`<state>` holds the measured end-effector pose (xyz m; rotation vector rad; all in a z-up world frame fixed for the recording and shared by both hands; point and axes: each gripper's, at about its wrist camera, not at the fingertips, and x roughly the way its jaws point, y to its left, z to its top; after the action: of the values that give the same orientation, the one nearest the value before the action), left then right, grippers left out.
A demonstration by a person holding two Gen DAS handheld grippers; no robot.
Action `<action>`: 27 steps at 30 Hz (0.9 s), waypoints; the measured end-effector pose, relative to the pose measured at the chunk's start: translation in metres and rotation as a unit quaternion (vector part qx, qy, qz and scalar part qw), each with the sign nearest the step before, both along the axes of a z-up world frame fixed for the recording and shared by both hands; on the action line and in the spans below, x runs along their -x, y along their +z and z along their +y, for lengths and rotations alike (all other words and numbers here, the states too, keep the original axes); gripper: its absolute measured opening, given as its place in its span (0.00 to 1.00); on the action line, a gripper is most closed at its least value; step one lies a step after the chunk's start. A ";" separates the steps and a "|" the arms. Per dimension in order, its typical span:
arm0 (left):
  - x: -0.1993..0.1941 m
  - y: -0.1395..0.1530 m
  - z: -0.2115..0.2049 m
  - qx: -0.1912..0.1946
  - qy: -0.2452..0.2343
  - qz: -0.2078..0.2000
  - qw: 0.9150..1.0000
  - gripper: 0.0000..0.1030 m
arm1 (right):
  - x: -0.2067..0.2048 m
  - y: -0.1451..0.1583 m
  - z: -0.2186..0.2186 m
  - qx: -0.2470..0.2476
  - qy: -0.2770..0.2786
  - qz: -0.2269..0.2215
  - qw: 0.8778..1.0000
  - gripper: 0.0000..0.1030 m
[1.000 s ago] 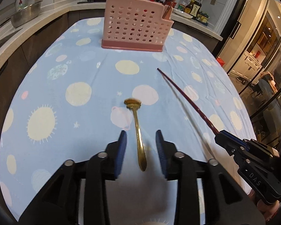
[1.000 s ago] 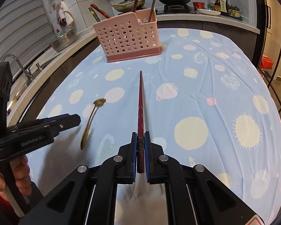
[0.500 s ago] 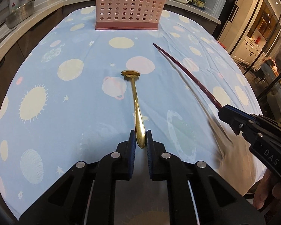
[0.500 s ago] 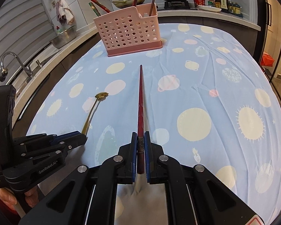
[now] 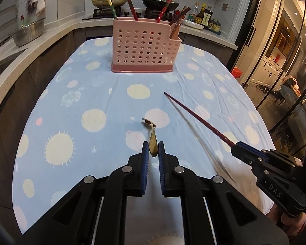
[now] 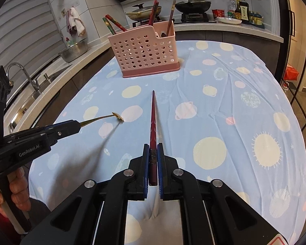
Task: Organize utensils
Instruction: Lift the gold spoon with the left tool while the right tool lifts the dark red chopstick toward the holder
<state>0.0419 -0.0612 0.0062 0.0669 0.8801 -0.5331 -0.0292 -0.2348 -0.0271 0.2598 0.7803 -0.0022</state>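
My left gripper (image 5: 153, 149) is shut on the handle of a gold spoon (image 5: 152, 137) and holds it lifted above the blue tablecloth (image 5: 95, 94); it also shows in the right wrist view (image 6: 104, 118). My right gripper (image 6: 153, 152) is shut on a dark red chopstick (image 6: 153, 118) that points toward the pink perforated utensil holder (image 6: 146, 51). The holder (image 5: 142, 47) stands upright at the far end of the table with several chopsticks in it.
A kitchen counter with a sink and tap (image 6: 20, 71) runs along the left. A steel colander (image 5: 28, 32), a stove with pans (image 5: 159, 2) and sauce bottles (image 5: 204, 16) sit behind the table. Glass doors (image 5: 285, 61) are at the right.
My left gripper closed on the gold spoon's handle and raised it off the cloth. My right gripper kept its hold on the red chopstick, lifted slightly.
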 end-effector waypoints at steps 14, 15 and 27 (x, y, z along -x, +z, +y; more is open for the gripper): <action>-0.028 0.022 -0.015 0.014 -0.011 -0.026 1.000 0.01 | -0.011 0.006 -0.003 -0.003 -0.001 -0.008 1.000 0.07; -0.028 0.023 -0.015 0.014 -0.010 -0.027 0.999 0.01 | -0.012 0.007 -0.004 -0.004 0.000 -0.008 1.000 0.07; -0.035 0.036 -0.015 0.017 -0.012 -0.042 0.999 0.00 | -0.020 0.035 -0.012 -0.010 0.002 -0.041 0.999 0.07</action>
<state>0.0767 -0.0758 0.0423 0.0684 0.7879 -0.5640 -0.0095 -0.2466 0.0083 0.2756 0.6985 0.0191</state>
